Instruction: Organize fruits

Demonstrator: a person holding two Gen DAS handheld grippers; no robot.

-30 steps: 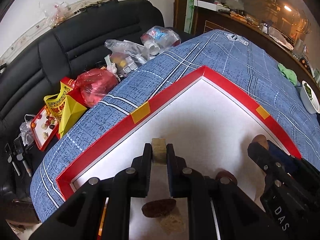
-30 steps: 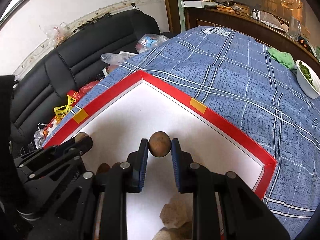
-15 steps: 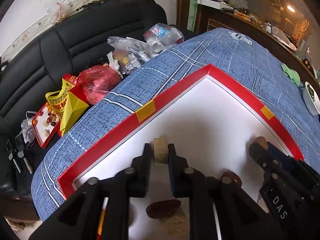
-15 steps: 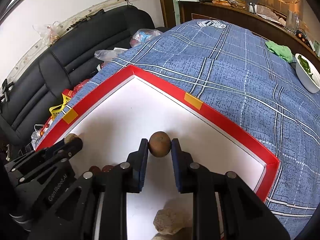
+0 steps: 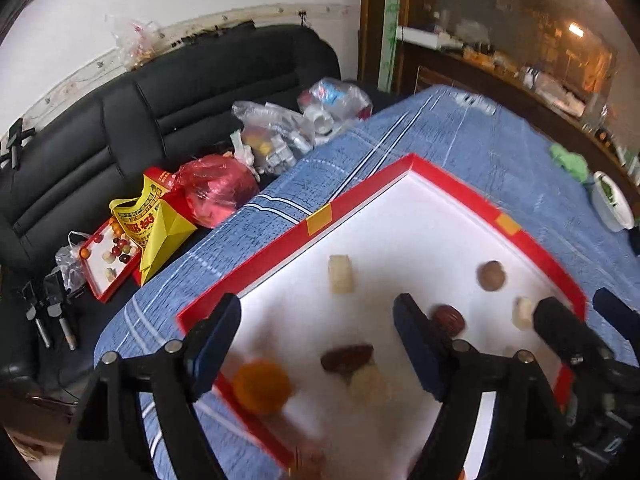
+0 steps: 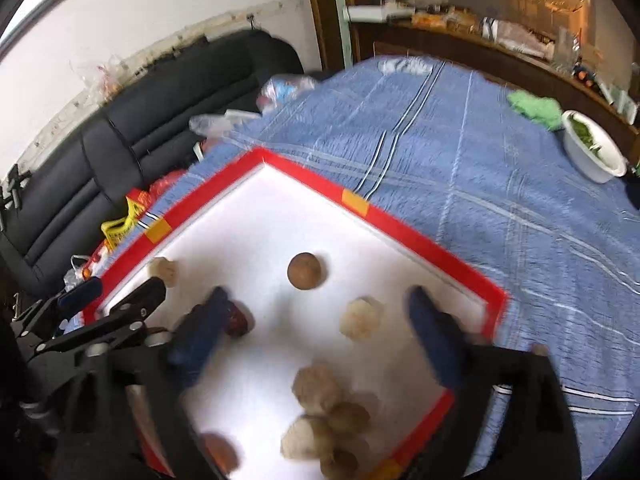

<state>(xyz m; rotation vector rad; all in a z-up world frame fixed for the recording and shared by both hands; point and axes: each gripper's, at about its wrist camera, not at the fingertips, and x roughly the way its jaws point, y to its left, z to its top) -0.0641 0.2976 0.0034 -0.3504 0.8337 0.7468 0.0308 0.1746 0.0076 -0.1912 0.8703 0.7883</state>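
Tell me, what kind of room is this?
Probably a home living room: a black sofa piled with plastic bags, a table under a blue plaid cloth, and a wooden cabinet behind.

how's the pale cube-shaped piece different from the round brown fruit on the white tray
The pale cream blocky piece has flat sides and corners; the round brown fruit is a smooth ball. The pale piece lies toward the left side of the red-rimmed white tray, the brown fruit toward the right rim. Both rest loose on the tray, neither held, ahead of open tongs.
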